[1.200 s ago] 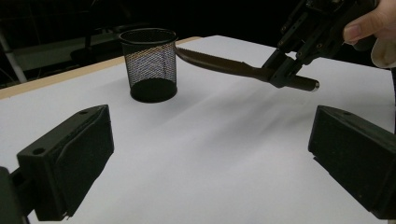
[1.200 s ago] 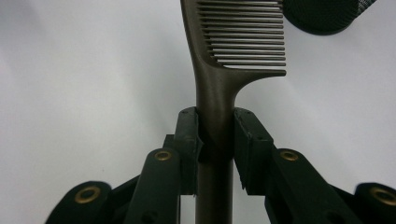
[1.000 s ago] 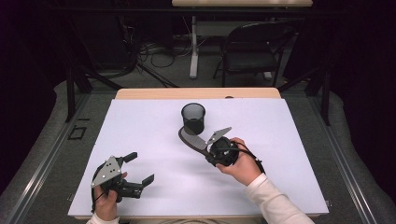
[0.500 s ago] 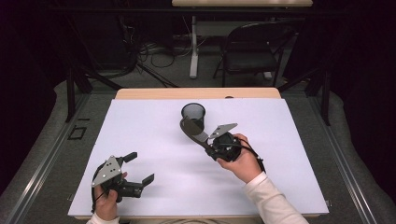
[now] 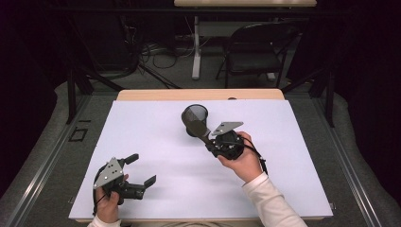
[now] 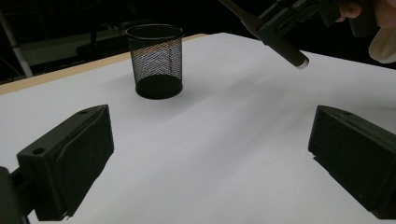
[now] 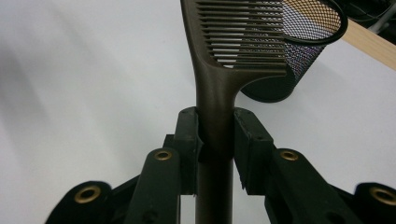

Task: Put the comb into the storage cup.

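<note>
1. Currently clenched with the right gripper [image 5: 208, 141] on the slim handle of the brown comb [image 7: 219, 88], both pads pressing its sides, the toothed head out ahead of the jaws and the butt end poking out behind.
2. Held clear of the white table [image 5: 156, 142], tilted, with the comb's head close against the rim of the black mesh cup [image 5: 195, 113] on the near side; cannot tell whether touching the rim or just short of it.
3. Resting with the left gripper [image 5: 143, 168] low at the near left corner, jaws spread wide with nothing between them, well apart from the cup.
4. Likely aiming to stand the comb in the cup, judging by that pose; 4 ways to spoil it from here:
   - Knocking the cup over: looks light, stands free, and has nothing bracing it, so a sideways nudge from the comb's head on the rim could slide or topple it.
   - Snagging the teeth on the rim or in the mesh if lowered at this slant, then dragging the cup along on the way out.
   - Swivelling in the grip: rounded, narrow handle, pinched at 1 spot only, so any push on the head could pivot the comb between the pads.
   - Letting go too high or too far off centre, so that the head-heavy comb lands on the rim and tips out, or takes the cup down with it.
</note>
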`<control>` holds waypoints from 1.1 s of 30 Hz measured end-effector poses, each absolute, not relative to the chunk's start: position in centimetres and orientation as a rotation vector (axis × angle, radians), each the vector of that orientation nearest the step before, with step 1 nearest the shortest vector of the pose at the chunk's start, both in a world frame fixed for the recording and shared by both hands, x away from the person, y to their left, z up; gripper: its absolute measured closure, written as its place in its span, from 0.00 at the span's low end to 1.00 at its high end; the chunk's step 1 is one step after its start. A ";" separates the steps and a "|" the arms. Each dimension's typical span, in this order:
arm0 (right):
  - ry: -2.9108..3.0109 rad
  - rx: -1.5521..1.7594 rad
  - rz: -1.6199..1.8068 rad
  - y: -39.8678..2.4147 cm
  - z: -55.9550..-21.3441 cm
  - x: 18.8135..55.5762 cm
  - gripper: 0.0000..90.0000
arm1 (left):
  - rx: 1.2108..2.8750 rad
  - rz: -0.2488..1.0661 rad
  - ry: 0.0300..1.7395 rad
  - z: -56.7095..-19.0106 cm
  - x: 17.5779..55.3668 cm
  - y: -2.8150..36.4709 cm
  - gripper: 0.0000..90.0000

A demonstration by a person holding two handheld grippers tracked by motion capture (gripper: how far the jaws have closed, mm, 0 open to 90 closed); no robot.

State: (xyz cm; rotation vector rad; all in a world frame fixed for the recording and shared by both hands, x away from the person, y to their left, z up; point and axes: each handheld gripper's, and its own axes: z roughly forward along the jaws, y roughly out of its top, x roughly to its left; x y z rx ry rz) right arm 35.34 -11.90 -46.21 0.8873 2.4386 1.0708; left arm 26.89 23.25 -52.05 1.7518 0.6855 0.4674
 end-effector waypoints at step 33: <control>2.288 0.835 1.255 -12.1 -47.9 34.2 0.81 | 1.731 0.397 0.726 -52.4 27.6 22.8 0.01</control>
